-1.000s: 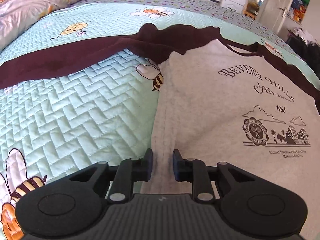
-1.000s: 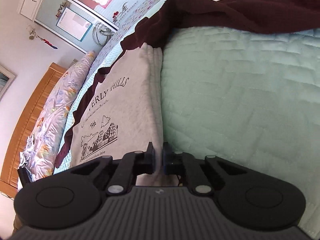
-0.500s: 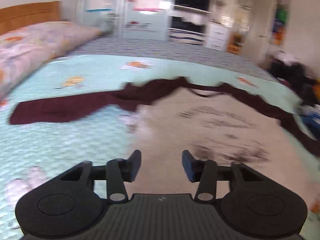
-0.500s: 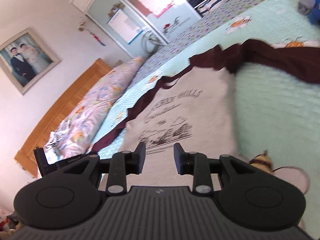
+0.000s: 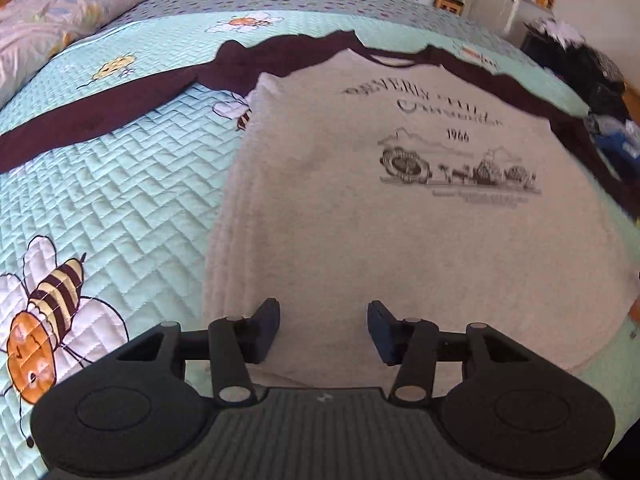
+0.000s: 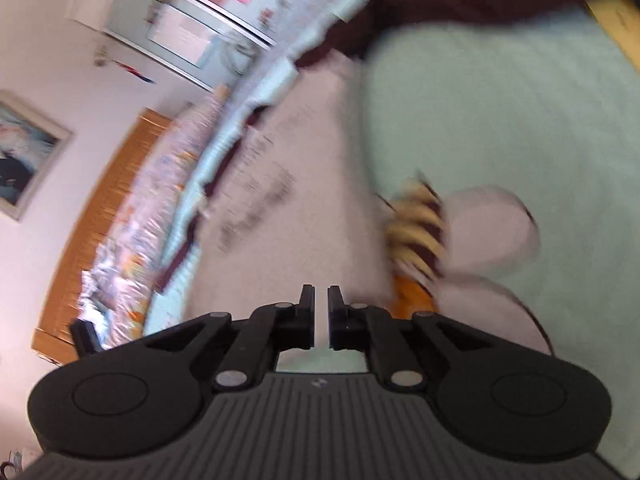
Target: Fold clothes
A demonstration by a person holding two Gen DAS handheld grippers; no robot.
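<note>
A grey T-shirt (image 5: 360,220) with dark maroon sleeves and a "Beverly Hills 1966" print lies flat, front up, on the bed. Its left sleeve (image 5: 120,108) stretches out over the quilt. My left gripper (image 5: 323,308) hovers above the shirt's near hem, its jaws wide apart and closing with nothing between them. In the blurred right wrist view the same T-shirt (image 6: 304,200) runs away from my right gripper (image 6: 321,292). That gripper's jaws are closing to a narrow gap, with no cloth between them. The right sleeve (image 6: 460,4) lies at the top.
A mint quilted bedspread (image 5: 120,200) with bee pictures (image 5: 48,320) covers the bed. A floral pillow (image 5: 60,20) lies far left, near the wooden headboard (image 6: 100,208). Dark clothes (image 5: 592,80) are piled beyond the bed's right side. Cabinets and a door stand behind.
Both grippers let go of the shirt's hem, which now lies flat, and drew back and up from it. The left jaws now stand wider; the right opened, then narrowed again.
</note>
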